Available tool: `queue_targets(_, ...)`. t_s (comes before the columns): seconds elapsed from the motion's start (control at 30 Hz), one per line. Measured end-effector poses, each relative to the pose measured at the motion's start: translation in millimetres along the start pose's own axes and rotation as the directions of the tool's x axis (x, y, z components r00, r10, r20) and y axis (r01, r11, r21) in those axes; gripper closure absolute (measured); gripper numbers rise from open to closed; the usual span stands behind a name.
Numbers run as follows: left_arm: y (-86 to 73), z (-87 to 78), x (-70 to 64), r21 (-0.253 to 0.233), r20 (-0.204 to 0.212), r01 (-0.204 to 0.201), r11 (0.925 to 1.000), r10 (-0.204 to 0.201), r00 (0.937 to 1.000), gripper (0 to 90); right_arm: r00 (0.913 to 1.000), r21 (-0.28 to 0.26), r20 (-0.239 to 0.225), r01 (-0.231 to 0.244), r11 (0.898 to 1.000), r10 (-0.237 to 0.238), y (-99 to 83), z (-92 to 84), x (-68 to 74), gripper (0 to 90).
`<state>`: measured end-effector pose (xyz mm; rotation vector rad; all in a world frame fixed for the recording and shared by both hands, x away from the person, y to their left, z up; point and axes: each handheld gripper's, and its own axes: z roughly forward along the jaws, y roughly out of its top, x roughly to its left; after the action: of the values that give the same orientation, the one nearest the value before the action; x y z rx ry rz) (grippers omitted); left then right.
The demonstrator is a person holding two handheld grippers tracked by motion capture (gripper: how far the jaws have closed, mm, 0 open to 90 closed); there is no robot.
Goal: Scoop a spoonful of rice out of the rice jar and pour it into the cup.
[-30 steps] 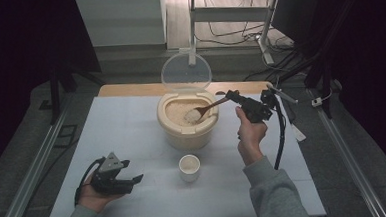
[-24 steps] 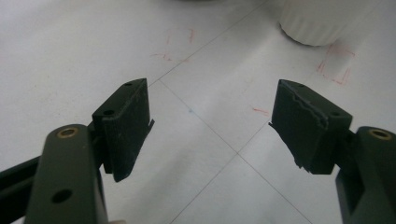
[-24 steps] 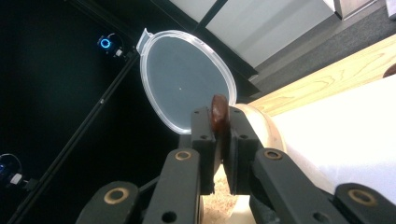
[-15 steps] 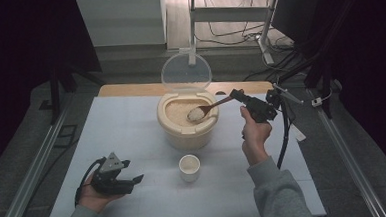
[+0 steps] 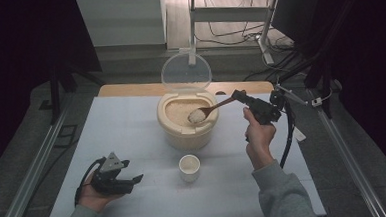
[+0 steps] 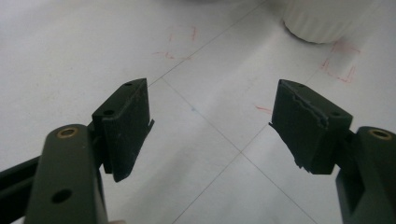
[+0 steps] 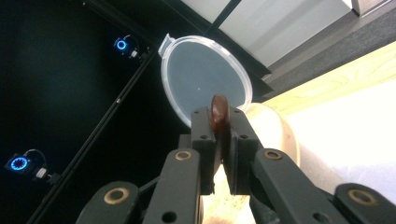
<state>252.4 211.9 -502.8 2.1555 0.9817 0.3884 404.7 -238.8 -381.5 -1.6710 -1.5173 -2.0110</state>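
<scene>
A cream rice container (image 5: 186, 124) full of rice stands mid-table, its clear round lid (image 5: 185, 71) hinged upright behind it. My right gripper (image 5: 239, 97) is shut on the handle of a wooden spoon (image 5: 215, 108); the spoon's bowl holds a heap of rice just above the container. In the right gripper view the spoon's handle end (image 7: 218, 112) sticks up between the shut jaws, with the lid (image 7: 205, 77) beyond. A small white cup (image 5: 189, 167) stands in front of the container. My left gripper (image 5: 132, 180) rests open on the table at front left, nothing between its fingers (image 6: 126, 122).
The white table mat (image 5: 132, 131) has faint red marks (image 6: 180, 44) and grid lines. A wooden strip (image 5: 130, 90) runs along the far edge. Metal rails (image 5: 29, 167) flank the table, and a cable (image 5: 288, 138) hangs from the right gripper.
The right gripper has lifted the spoon out of the rice with a heaped load and drawn back slightly toward the right. The left gripper has stayed put.
</scene>
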Motion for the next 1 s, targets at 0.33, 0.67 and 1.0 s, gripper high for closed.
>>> queue_targets(0.33, 0.3, 1.1, 1.0, 0.0, 0.001, 0.0, 1.0, 0.0, 1.0, 27.7, 0.999, 0.049, -0.036, -0.025, 0.998, 0.027, -7.9, -14.7, 3.5, 83.4)
queue_targets(0.67, 0.7, 1.9, 1.6, 0.002, 0.002, -0.002, 1.0, 0.002, 1.0, 27.6, 0.9973, 0.101, -0.057, -0.041, 0.994, 0.047, -23.9, -22.8, -0.1, 83.4)
queue_targets(1.0, 0.6, 1.2, 1.2, -0.002, 0.001, 0.003, 1.0, -0.003, 1.0, 27.3, 0.9973, 0.135, -0.049, -0.047, 0.99, 0.054, -42.1, -26.3, -9.1, 83.4)
